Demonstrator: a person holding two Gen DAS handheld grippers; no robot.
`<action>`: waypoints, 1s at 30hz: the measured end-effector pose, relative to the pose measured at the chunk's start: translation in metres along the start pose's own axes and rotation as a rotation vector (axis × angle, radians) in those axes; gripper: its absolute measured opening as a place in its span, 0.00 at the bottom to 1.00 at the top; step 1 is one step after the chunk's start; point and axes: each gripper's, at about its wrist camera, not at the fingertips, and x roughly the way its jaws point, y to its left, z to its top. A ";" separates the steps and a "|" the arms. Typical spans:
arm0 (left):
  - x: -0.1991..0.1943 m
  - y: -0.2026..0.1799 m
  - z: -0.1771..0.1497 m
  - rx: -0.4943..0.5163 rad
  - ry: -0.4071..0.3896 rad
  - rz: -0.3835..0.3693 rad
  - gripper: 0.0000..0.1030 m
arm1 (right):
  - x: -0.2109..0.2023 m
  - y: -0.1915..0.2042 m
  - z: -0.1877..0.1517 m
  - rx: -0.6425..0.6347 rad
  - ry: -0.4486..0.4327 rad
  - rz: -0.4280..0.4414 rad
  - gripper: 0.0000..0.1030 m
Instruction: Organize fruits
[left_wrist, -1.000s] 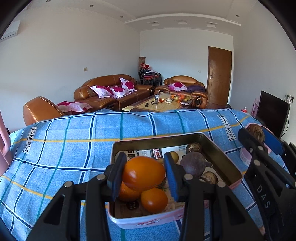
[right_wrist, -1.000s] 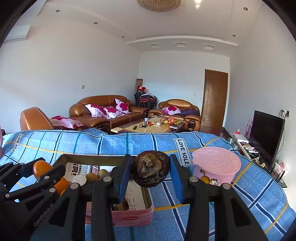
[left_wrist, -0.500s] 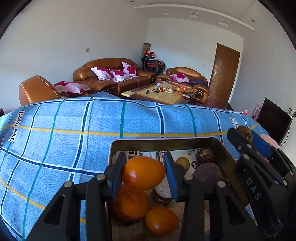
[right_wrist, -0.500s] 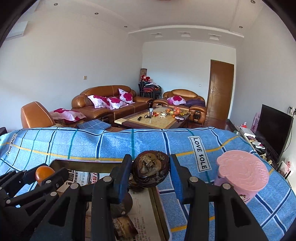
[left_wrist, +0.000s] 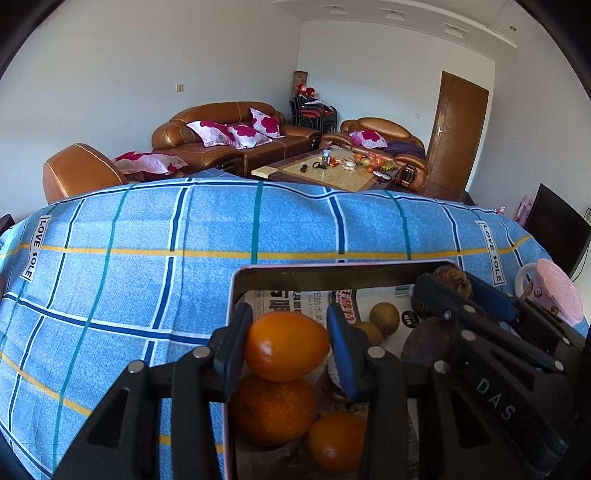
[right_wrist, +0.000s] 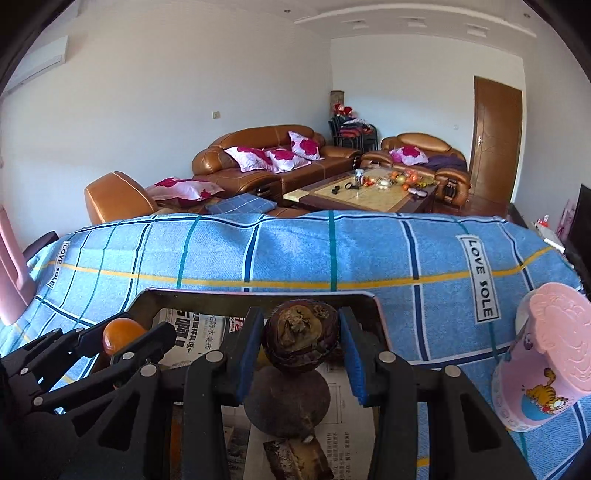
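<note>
- The left claw (left_wrist: 286, 345) pinches an orange fruit (left_wrist: 286, 345) between its blue pads, held above the near left part of the tin tray (left_wrist: 332, 271).
- Since a second ago the left claw has moved forward over the tin tray: the tray's far rim now sits higher in the left wrist view, and its near rim has dropped out of sight.
- Under the held orange fruit a larger orange (left_wrist: 273, 408) lies in the tin tray, with a smaller orange (left_wrist: 336, 439) just to its right.
- Two small yellow-brown fruits (left_wrist: 384, 314) lie toward the tin tray's far side on the newspaper lining (left_wrist: 295, 299).
- The right claw (right_wrist: 301, 341) clamps a dark, wrinkled brown fruit (right_wrist: 301, 341), now above the right part of the tin tray; a second ago it hung beyond the tray's right edge, over the blue checked cloth (right_wrist: 295, 251).
- Directly below it a dark purple round fruit (right_wrist: 288, 402) rests in the tin tray, and a brown piece (right_wrist: 295, 459) lies nearer the camera.
- The pink lidded cup (right_wrist: 546, 365) stands on the cloth to the right of the tin tray, apart from it; it now shows further right and larger in the right wrist view than before.
- Both claws keep the same grip on their fruits as in the earlier frames.
- The counter under the cloth carries the tin tray and the cup.
</note>
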 end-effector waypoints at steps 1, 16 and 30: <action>0.000 0.001 0.000 -0.002 -0.001 -0.003 0.42 | 0.000 -0.001 -0.001 0.008 0.001 0.018 0.43; -0.007 0.003 0.001 0.010 -0.016 -0.001 0.52 | -0.027 -0.010 -0.008 0.105 -0.111 0.151 0.60; -0.041 -0.025 -0.007 0.146 -0.185 0.076 1.00 | -0.081 -0.028 -0.018 0.158 -0.316 -0.171 0.86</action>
